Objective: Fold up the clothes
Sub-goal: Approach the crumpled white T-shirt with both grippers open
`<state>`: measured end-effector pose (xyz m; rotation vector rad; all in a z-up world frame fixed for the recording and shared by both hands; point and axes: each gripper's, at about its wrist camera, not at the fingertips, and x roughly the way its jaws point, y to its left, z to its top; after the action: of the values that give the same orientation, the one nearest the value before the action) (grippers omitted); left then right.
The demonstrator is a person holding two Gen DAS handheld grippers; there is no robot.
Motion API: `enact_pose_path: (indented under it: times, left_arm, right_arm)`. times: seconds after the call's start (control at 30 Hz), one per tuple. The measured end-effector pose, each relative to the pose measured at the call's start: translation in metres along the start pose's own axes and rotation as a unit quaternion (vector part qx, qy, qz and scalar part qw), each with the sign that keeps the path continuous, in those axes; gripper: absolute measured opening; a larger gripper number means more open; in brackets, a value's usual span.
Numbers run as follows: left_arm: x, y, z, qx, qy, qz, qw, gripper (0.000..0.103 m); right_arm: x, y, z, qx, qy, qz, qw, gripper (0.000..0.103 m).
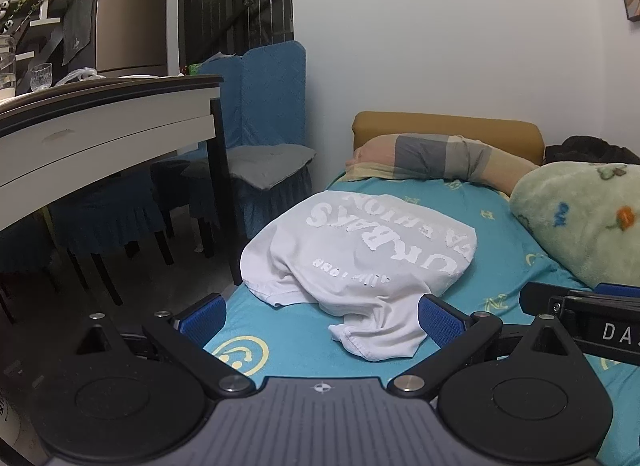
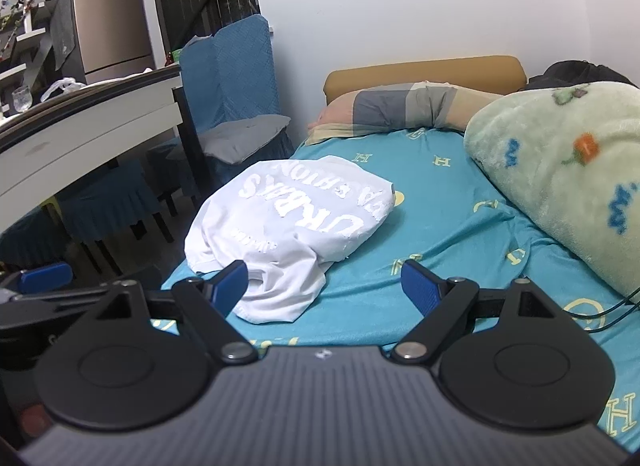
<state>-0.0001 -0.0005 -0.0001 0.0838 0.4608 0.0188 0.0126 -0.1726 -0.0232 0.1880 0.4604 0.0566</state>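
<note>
- White cotton T-shirt with pale block lettering (image 1: 360, 250), crumpled in a loose heap, lies on the turquoise patterned bedsheet (image 1: 472, 201), close to the bed's left edge beside the white dining table (image 1: 104, 133).
- Left gripper (image 1: 320, 316) hangs with its blue-padded jaws spread wide and nothing between them; the shirt sits straight ahead and slightly below, its nearest bunched hem just beyond the fingertips.
- The heap's long axis runs diagonally, from the near-left hem toward the far right, where the lettering ends.
- Right gripper (image 2: 326, 284) is also spread wide and empty; from it the shirt (image 2: 292, 217) lies ahead and to the left, its near edge just behind the left pad.
- Judging by this, the left gripper is better centred on the shirt, though both are near.
- Pale green fleece blanket (image 2: 560, 169) is well apart, on the right.
</note>
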Motion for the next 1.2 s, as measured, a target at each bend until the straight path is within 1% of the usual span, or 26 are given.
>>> enact_pose_path:
  times: [0.1,0.17,0.23,0.3,0.43,0.57,0.8,1.2]
  left_arm:
    - [-0.001,-0.005,-0.001,-0.004,-0.002,-0.001,1.0,0.103]
    - [0.003,-0.008,-0.001,-0.01,0.005,-0.002,0.9999,0.103]
    - [0.003,-0.012,-0.003,-0.014,-0.002,0.001,0.9999,0.103]
    - [0.004,-0.013,-0.002,-0.019,-0.001,0.003,0.9998,0.103]
    - [0.002,-0.007,-0.002,-0.032,-0.005,-0.001,0.9995,0.103]
    - [0.003,-0.007,-0.001,-0.033,-0.002,-0.002,0.9994,0.103]
    - [0.005,-0.008,0.0,-0.025,-0.003,0.018,0.9995,0.103]
    - [0.003,-0.006,0.0,-0.03,-0.002,0.014,0.9995,0.103]
  right_arm:
    - [-0.003,0.0,0.0,-0.003,-0.001,-0.009,1.0,0.085]
    - [-0.003,-0.002,0.0,0.007,0.004,-0.007,1.0,0.085]
    - [-0.001,-0.007,0.001,0.018,0.009,-0.003,1.0,0.085]
    - [0.002,-0.007,0.002,0.014,0.013,-0.006,1.0,0.085]
    - [-0.001,-0.007,0.005,0.011,0.003,-0.011,1.0,0.085]
    - [0.0,-0.009,0.005,0.012,0.002,-0.012,1.0,0.085]
    - [0.001,-0.005,0.004,0.001,-0.004,-0.024,1.0,0.085]
    - [-0.002,-0.004,0.004,-0.002,-0.007,-0.024,1.0,0.085]
